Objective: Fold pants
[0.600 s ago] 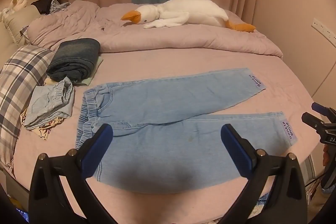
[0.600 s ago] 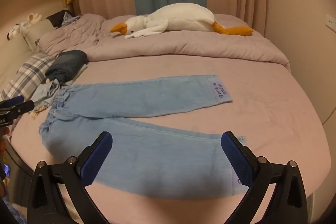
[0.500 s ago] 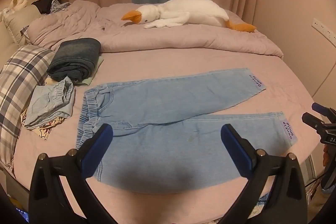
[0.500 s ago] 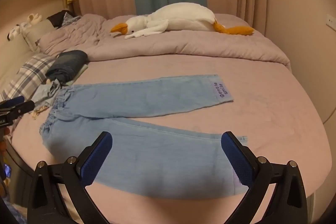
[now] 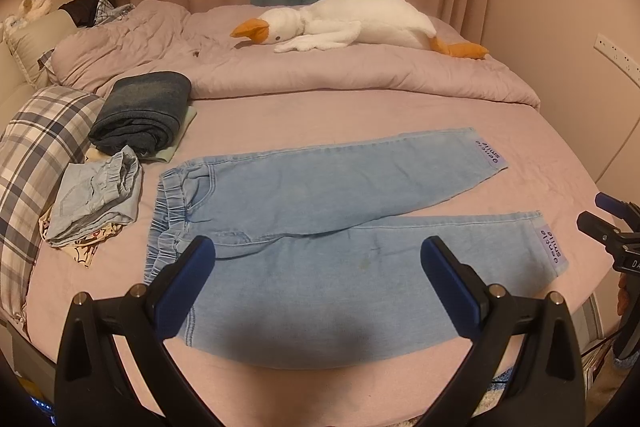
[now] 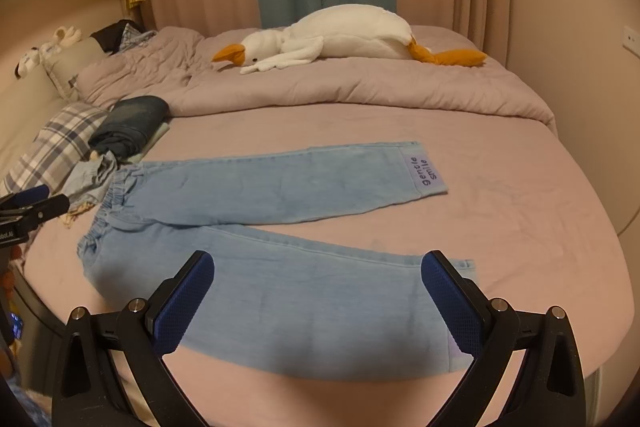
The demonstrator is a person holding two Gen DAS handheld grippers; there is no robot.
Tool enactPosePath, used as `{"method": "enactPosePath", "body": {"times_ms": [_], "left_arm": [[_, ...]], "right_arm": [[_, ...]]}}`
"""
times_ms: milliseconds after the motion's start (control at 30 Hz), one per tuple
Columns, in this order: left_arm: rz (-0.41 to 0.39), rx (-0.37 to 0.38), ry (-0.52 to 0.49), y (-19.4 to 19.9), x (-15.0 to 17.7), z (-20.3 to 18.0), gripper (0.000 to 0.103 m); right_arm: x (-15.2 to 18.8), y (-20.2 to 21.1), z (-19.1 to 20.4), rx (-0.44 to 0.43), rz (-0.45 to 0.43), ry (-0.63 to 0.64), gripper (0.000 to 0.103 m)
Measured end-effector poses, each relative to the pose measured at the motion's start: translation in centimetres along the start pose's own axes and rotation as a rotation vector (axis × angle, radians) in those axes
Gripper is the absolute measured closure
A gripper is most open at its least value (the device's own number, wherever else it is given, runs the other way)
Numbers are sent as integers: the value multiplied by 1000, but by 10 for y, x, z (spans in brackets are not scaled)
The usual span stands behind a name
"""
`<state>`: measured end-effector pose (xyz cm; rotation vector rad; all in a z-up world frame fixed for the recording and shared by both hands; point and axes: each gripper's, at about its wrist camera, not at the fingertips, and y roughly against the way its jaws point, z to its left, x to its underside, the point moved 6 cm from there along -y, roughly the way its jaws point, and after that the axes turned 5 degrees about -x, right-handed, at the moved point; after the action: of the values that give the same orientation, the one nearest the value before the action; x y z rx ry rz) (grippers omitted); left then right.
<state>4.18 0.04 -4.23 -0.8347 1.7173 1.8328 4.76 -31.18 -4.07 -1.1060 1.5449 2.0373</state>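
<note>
Pillow (image 5: 32,155) in plaid lines the bed's left edge, with a folded light-denim garment (image 5: 96,195) and dark folded jeans (image 5: 144,115) just beside it. The light-blue pants (image 5: 320,227) lie flat across the pink sheet (image 5: 360,115), waistband left, legs splayed rightward, the near leg close to the mattress edge. Bare sheet runs between pants and rumpled duvet (image 5: 360,75). The left gripper (image 5: 318,291) and the right gripper (image 6: 318,299) hang above the near leg, jaws wide, holding nothing.

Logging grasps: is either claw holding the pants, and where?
No. Left claw and right claw are open above the pants.
</note>
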Motion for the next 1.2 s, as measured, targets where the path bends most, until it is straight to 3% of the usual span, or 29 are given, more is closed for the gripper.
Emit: {"method": "enactPosePath", "body": {"times_ms": [1200], "left_arm": [[-10, 8, 1, -7, 1, -1, 0]], "right_arm": [[-1, -2, 5, -1, -4, -3, 0]]}}
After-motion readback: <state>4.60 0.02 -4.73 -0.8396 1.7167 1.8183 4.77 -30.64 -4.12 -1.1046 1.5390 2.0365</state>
